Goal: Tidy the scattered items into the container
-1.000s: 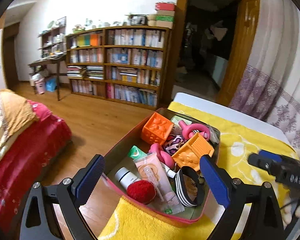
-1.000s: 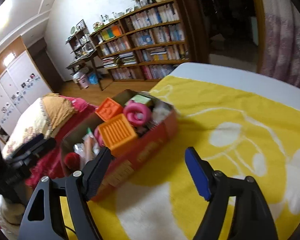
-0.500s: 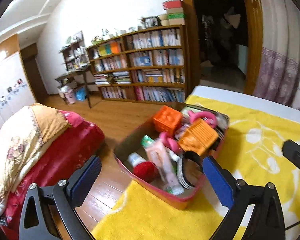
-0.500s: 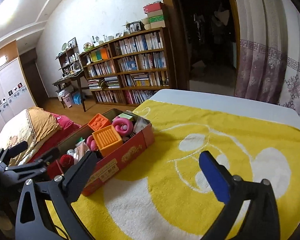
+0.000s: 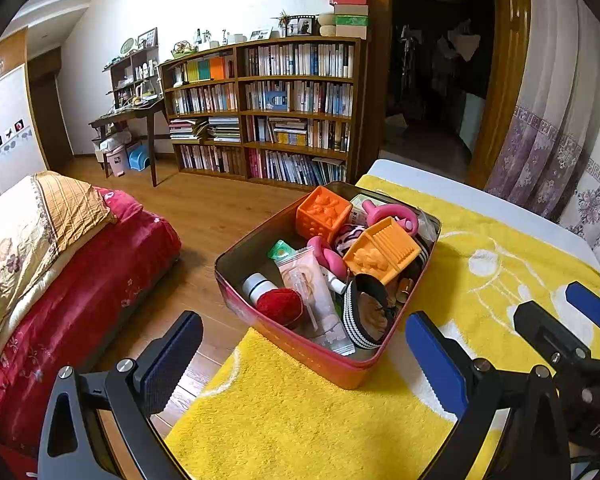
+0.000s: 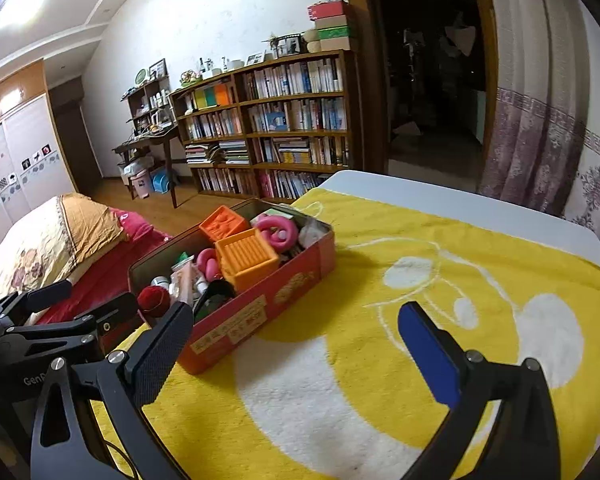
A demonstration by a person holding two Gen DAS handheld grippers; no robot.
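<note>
Both tools point down at a slant over the yellow towel point(image 6: 380, 280) on the table point(image 6: 440, 200). Left tool point(image 5: 304, 356) jaws spread wide, nothing between them. Right tool point(image 6: 296, 344) jaws have just been opening, now spread wide and empty. Red box point(image 6: 260, 300) sits at the table's left edge, filled with orange blocks point(image 5: 380, 252), pink ring point(image 6: 276, 232), red ball point(image 5: 280, 306), tube point(image 5: 312, 292). Box label unreadable. "Gen" partly legible on left tool body, rest cut off.
</note>
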